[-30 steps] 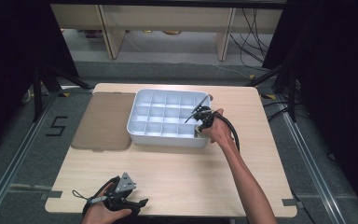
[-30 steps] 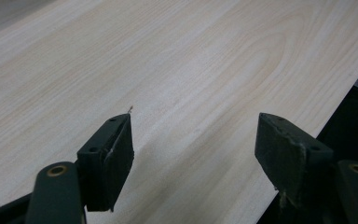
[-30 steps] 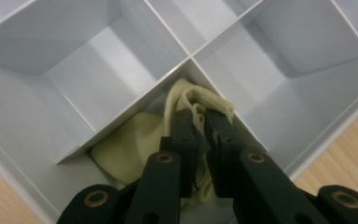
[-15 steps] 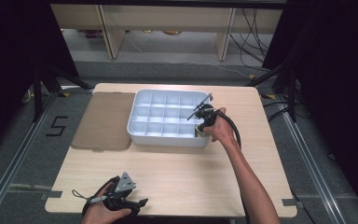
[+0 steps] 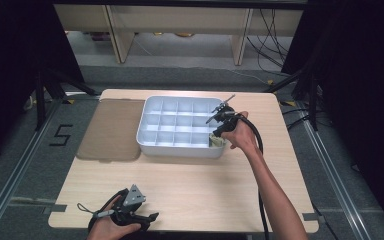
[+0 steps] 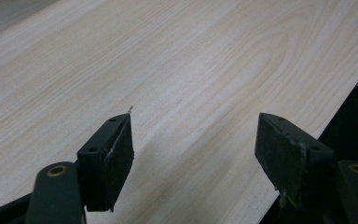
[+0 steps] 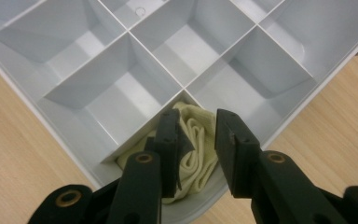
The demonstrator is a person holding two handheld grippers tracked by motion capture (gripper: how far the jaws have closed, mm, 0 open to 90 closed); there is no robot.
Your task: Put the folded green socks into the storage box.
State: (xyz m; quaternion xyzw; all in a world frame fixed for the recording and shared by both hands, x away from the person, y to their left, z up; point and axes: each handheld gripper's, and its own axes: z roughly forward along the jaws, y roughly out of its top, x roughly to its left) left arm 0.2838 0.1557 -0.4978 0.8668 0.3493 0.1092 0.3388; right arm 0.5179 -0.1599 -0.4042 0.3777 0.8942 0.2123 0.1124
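Tabletop: one tray, one cloth, one mat. Right hand-held gripper angles down over the cloth, jaws just opening, narrow; left hand-held gripper rests wide, empty.

One divided tray, one cream cloth, one brown mat, two tools, one table.

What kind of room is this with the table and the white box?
Probably a lab or workshop set up for recording. A plain wooden table stands on a taped floor with a number mark, cables trail behind it, and a hand-held gripper works at a white divided tray.
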